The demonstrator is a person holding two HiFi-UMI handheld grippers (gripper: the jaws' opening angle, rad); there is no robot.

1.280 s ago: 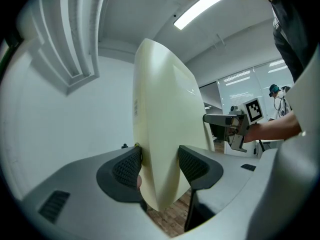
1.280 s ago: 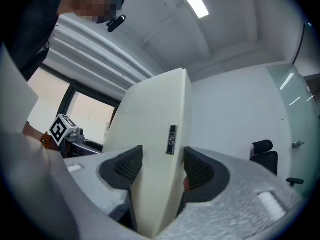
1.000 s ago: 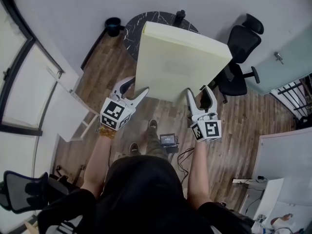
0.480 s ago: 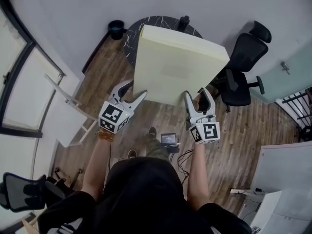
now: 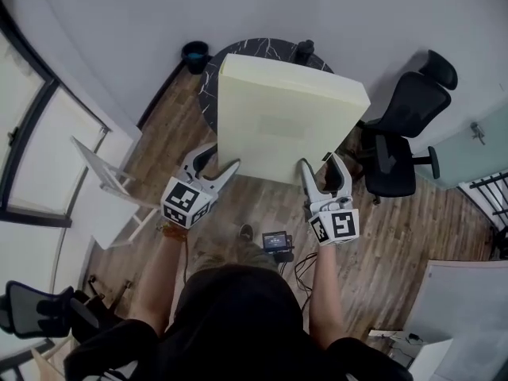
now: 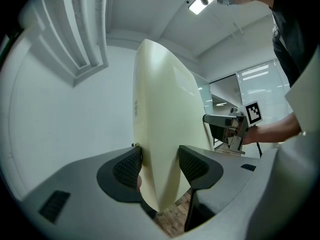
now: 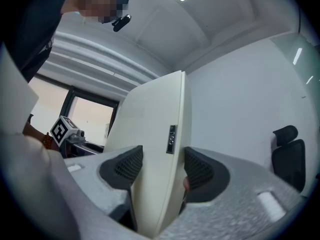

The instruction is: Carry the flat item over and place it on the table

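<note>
One big flat slab [image 5: 286, 117] is held up in the air by both grippers; it's pale yellow, rectangular, thick and matte, foam-looking, with square-cut edges, and one small dark tag [image 7: 171, 139] is stuck on a narrow edge. The left gripper [image 5: 218, 161] is clamped on the near left corner and the right gripper [image 5: 321, 165] on the near right corner. In the left gripper view the two dark ribbed fingers [image 6: 127, 166] are spread only as wide as the slab is thick, one pressed on each face; the same is seen for the right fingers [image 7: 200, 171], with nothing else between them.

The slab is tilted up and away from the person and is seen over one round surface [image 5: 208, 82] with a black, white-veined marble look. Most of that top is covered by the slab, and whether the two are touching can't be told. One dark bottle-shaped thing [image 5: 304, 50] is stood at the far rim, and one dark round bin [image 5: 195, 52] is set by the wall.

The floor [image 5: 397, 213] is brown wood planks. Two black office chairs can be counted; one office chair [image 5: 405, 125] is right of the surface, and one mesh-backed chair [image 5: 40, 312] is at the lower left. One small screen device [image 5: 275, 240] with a cable is lying on the floor near the person.
</note>
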